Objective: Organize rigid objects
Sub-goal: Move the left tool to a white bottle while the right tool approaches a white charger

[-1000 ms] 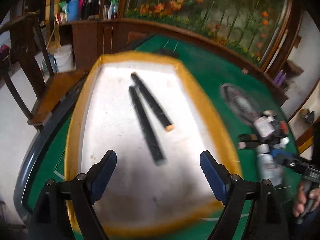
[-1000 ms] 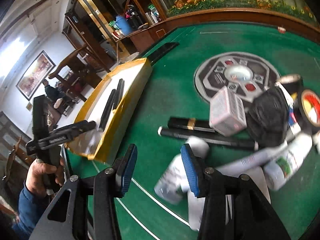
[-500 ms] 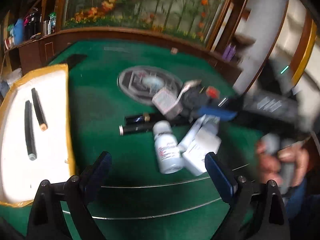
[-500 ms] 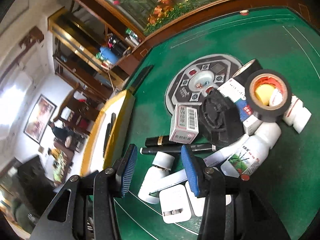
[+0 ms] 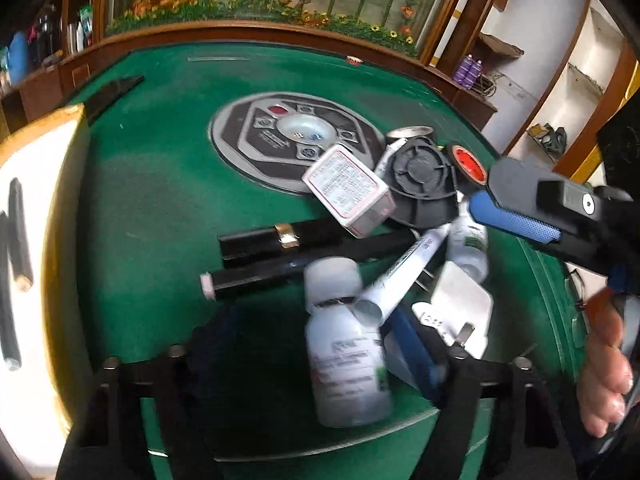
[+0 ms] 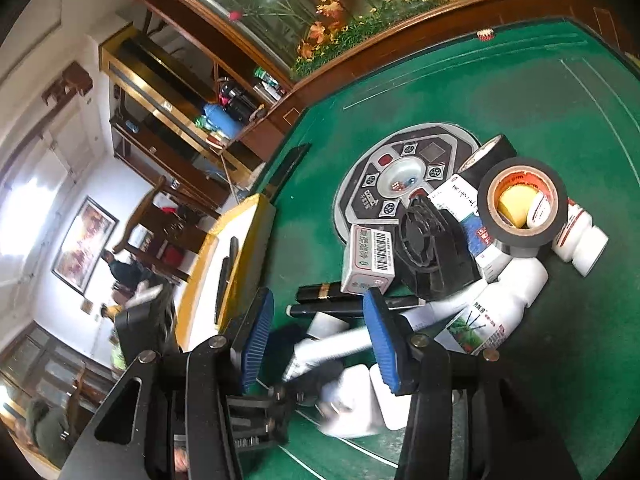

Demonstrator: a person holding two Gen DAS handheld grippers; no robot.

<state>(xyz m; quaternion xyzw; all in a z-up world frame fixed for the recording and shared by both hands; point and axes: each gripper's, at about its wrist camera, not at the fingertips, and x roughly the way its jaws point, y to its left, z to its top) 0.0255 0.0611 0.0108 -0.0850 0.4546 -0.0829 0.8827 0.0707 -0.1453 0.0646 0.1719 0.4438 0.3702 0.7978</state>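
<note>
A pile of rigid items lies on the green table: a white bottle (image 5: 344, 344), a white tube (image 5: 400, 276), two black pens (image 5: 280, 236), a small pink-white box (image 5: 348, 190), a black round part (image 5: 424, 188), tape rolls (image 6: 524, 204) and white adapters (image 5: 460, 304). My left gripper (image 5: 316, 352) is open, low over the white bottle, its fingers blurred. My right gripper (image 6: 320, 336) is open above the tube and pens; it shows in the left wrist view (image 5: 516, 216). The white tray with yellow rim (image 5: 40, 240) holds two black pens (image 5: 18, 232) at the left.
A round grey control panel (image 5: 296, 140) is set in the table's middle. A raised wooden rim (image 5: 280, 36) borders the table at the back. A cabinet and chairs (image 6: 160, 208) stand beyond the tray's side.
My left gripper has swung from over the tray to the pile and come down close over the white bottle. My right gripper has moved closer over the tube and pens.
</note>
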